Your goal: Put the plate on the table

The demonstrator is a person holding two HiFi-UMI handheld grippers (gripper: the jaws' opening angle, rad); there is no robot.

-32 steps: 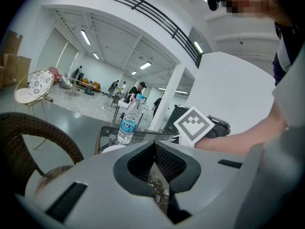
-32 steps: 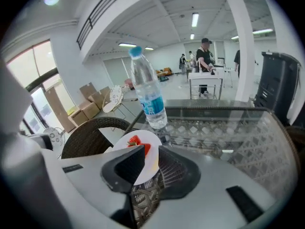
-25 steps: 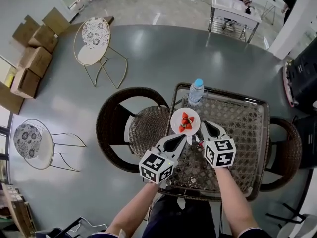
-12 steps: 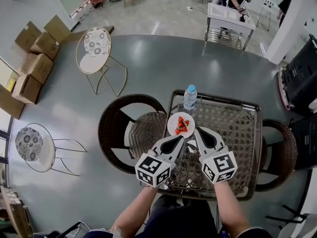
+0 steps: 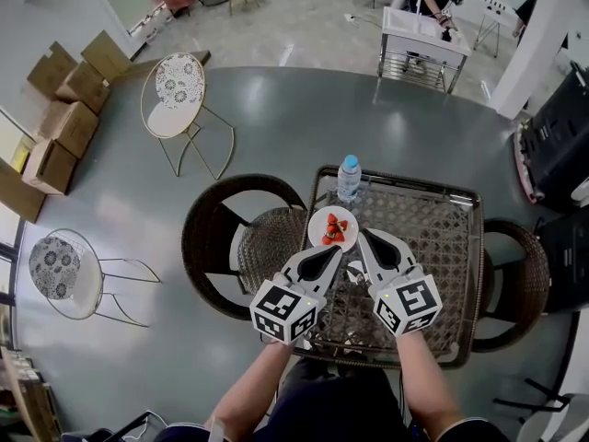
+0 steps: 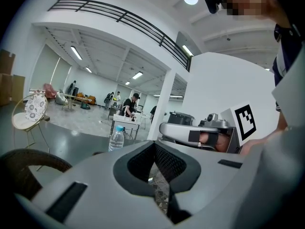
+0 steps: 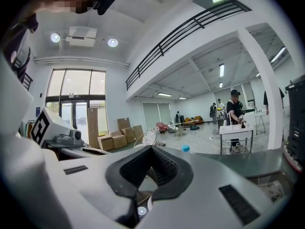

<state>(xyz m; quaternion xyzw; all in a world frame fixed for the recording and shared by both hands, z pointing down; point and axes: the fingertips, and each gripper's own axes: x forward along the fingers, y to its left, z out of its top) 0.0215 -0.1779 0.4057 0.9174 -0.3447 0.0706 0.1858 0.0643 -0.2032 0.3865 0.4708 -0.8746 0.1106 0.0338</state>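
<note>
A white plate [image 5: 333, 226] carrying cut strawberries is over the left part of the wicker table [image 5: 433, 238], just short of a water bottle [image 5: 348, 178]. My right gripper [image 5: 361, 235] meets the plate's near right rim; its jaws are closed, and in the right gripper view a sliver of white rim [image 7: 141, 210] shows low between them. My left gripper [image 5: 339, 250] touches the plate's near edge with its jaws together. In the left gripper view only wicker shows through them, so I cannot tell whether it grips the plate. Whether the plate rests on the table is unclear.
Dark wicker armchairs stand left [image 5: 230, 238] and right [image 5: 515, 274] of the table. Two wire chairs [image 5: 175, 86] [image 5: 55, 265] and cardboard boxes [image 5: 64, 81] are on the floor to the left. A white cart [image 5: 423, 30] with a person stands far behind.
Both grippers and the plate have edged forward over the table, closer to the water bottle. The jaws look the same as before.
</note>
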